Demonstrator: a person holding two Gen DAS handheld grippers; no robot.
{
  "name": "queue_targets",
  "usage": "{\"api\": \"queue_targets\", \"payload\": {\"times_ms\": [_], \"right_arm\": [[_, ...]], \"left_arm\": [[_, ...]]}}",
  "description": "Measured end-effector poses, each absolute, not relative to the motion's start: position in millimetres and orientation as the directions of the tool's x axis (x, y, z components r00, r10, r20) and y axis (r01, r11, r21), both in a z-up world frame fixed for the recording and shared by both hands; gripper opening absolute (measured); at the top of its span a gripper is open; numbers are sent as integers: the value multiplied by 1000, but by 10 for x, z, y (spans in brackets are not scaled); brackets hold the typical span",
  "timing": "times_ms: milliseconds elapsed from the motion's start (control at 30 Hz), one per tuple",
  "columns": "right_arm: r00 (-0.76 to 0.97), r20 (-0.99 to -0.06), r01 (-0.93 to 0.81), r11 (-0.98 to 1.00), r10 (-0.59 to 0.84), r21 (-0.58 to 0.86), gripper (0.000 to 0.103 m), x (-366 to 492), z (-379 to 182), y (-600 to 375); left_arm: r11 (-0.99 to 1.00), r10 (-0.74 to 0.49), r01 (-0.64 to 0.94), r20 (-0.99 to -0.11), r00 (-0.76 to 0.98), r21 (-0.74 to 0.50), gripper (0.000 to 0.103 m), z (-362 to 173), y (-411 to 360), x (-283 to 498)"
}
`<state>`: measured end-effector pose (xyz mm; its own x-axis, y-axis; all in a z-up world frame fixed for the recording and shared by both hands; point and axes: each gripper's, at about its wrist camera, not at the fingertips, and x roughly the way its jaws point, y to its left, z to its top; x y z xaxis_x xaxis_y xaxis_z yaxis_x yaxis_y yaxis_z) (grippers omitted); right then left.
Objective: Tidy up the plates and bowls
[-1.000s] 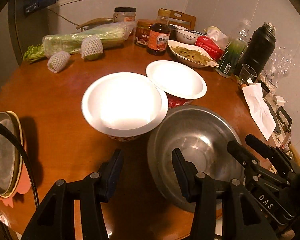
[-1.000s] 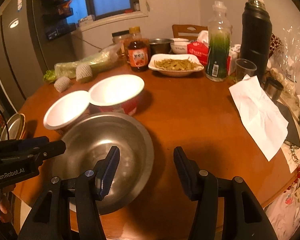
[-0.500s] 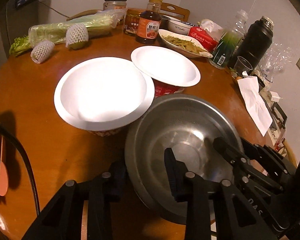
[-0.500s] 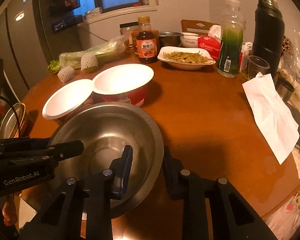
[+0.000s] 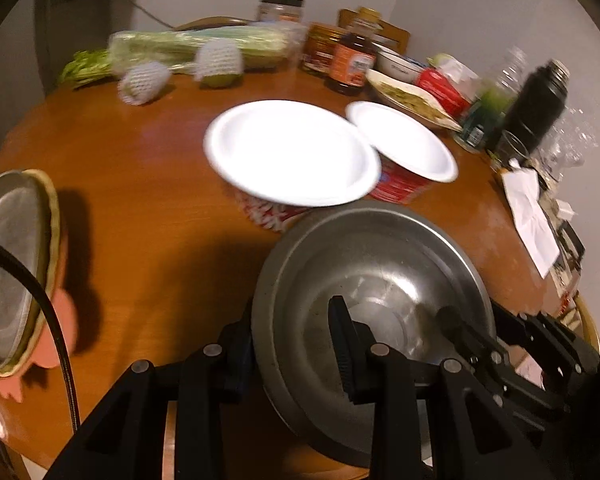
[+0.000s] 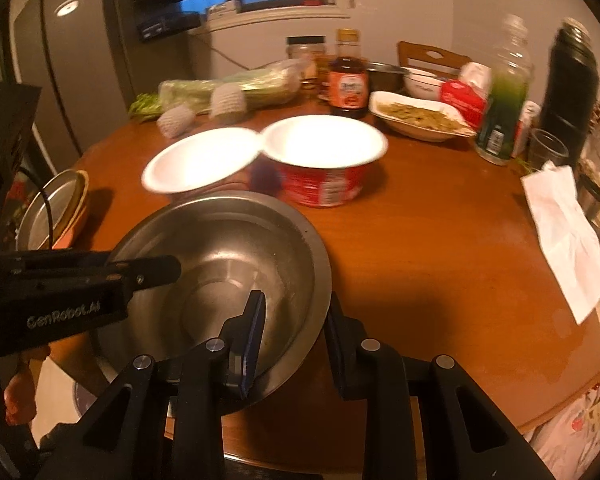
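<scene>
1. We record a steel bowl at the near edge of the round wooden counter; every place below is given from this bowl.
2. Left tongs: we find them clamped on the bowl's near-left rim, one finger outside the wall and the other inside the basin. The jaws stand nearly closed, with only the rim between them.
3. Right tongs: we find them clamped on the bowl's near-right rim in the same way, the blue-padded finger inside and its partner outside. Nearly closed, rim between.
4. In the right wrist view the left tongs reach into the bowl from its left side; in the left wrist view the right tongs enter from its right.
5. Large white bowl, red-patterned outside: just beyond the steel bowl's far rim, its lip over that rim; we cannot tell whether they touch.
6. Second white bowl with a red wall: beyond the steel bowl, beside the first.
7. Metal plates, stacked: well to the bowl's left, at the counter's edge.
8. White paper: well to the bowl's right.
9. Dish of food, sauce bottle, black flask: far beyond the bowl.
</scene>
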<state>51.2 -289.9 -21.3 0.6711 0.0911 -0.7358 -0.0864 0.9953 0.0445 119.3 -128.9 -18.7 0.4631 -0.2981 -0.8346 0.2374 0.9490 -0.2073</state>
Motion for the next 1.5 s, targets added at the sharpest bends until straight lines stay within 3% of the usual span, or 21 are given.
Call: {"api": "queue_targets", "payload": {"times_ms": [367,767,1500], "right_arm": [[665,-736,-149,988,125,33,30,587,-153,-2492],[655,-751,-95,995,85,29,30,405,-234,-2631],[658,-740,-116,990,139,83,32,484,-233,-2591]], "left_arm": [[956,-288,203,-821,493,-213,34,-108,-926,1136],[940,-317,270,-829,460,-210,34,-180,-1113,1005],[956,-267,237,-842,468,-172,35,-205,-1039,1077]]}}
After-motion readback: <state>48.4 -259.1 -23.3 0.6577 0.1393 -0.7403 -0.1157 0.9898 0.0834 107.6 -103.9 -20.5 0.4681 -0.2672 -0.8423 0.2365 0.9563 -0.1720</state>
